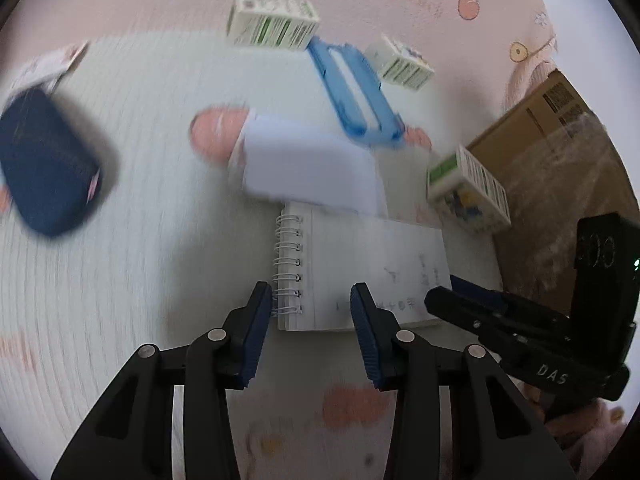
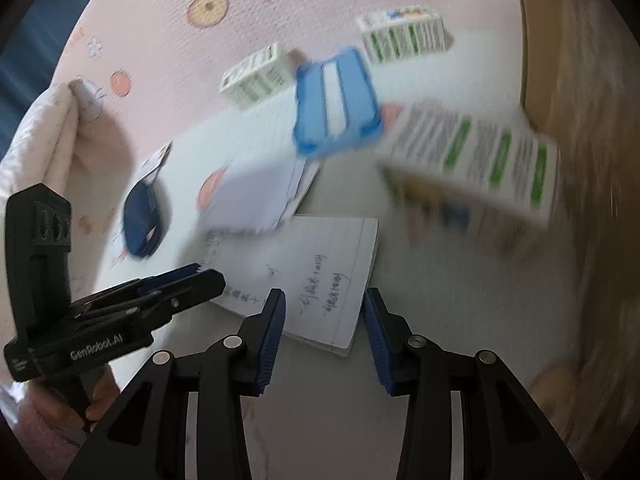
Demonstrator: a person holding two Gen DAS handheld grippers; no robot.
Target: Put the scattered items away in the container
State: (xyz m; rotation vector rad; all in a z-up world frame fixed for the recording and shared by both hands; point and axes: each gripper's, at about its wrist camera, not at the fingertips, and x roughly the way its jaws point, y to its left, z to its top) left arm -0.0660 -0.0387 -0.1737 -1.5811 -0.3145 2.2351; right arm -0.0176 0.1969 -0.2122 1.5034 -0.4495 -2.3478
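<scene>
A spiral notebook (image 1: 360,276) lies on the mat with handwriting on its open page; it also shows in the right wrist view (image 2: 312,276). My left gripper (image 1: 312,312) is open and empty just over its near edge by the spiral. My right gripper (image 2: 324,320) is open and empty over the notebook's near corner. A pale lilac booklet (image 1: 312,164) lies beyond the notebook. A blue frame-like case (image 1: 352,88) lies farther back. Three small white-and-green cartons (image 1: 272,20) (image 1: 400,64) (image 1: 468,188) are scattered around. A dark navy pouch (image 1: 48,164) lies at the left. The cardboard box (image 1: 560,140) stands at the right.
Everything lies on a pink and white patterned play mat (image 1: 140,240). A small card (image 1: 44,68) lies beyond the pouch. A pale blanket (image 2: 52,128) is bunched at the left in the right wrist view. The cardboard box wall (image 2: 580,80) rises at the right there.
</scene>
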